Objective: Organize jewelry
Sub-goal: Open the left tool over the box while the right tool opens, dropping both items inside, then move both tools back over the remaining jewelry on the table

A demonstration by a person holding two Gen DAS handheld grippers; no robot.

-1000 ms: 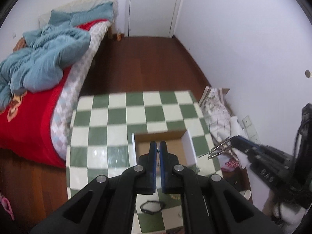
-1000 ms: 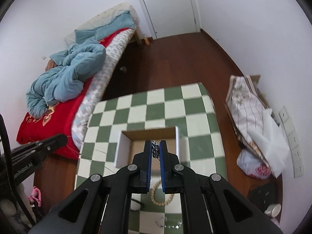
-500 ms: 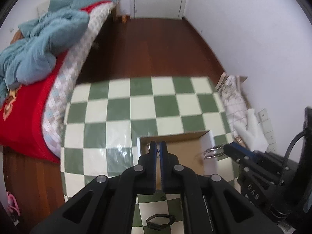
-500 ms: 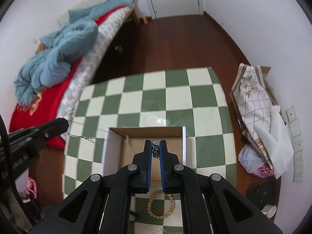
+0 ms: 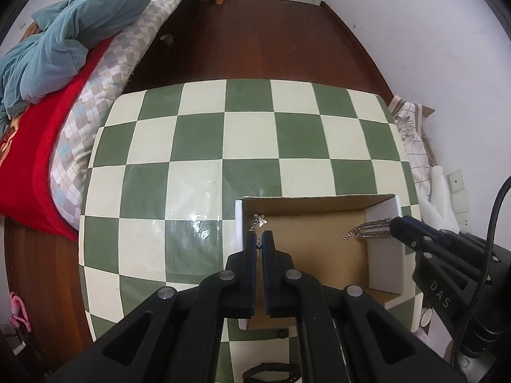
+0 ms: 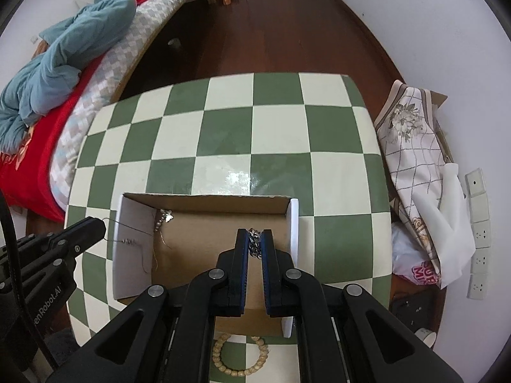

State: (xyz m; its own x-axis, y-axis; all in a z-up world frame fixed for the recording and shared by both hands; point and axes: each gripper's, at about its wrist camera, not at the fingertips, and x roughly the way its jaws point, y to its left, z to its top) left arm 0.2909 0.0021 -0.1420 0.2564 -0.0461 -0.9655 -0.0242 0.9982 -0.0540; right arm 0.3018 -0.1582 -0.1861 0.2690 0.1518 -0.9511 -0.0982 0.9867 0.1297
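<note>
An open cardboard box stands on the green-and-cream checkered table. My left gripper is shut on a thin necklace with a small flower pendant; its chain runs over the box's left wall and the pendant hangs inside. My right gripper is shut on a thick silver chain and holds it over the box's right half; the chain sticks out of its tip in the left wrist view.
A beaded bracelet and a black band lie on the table in front of the box. A bed stands to the left. Bags and cloth lie by the right wall.
Both grippers have moved forward and down over the box, each still holding its piece. The pendant now hangs inside the box's left side.
</note>
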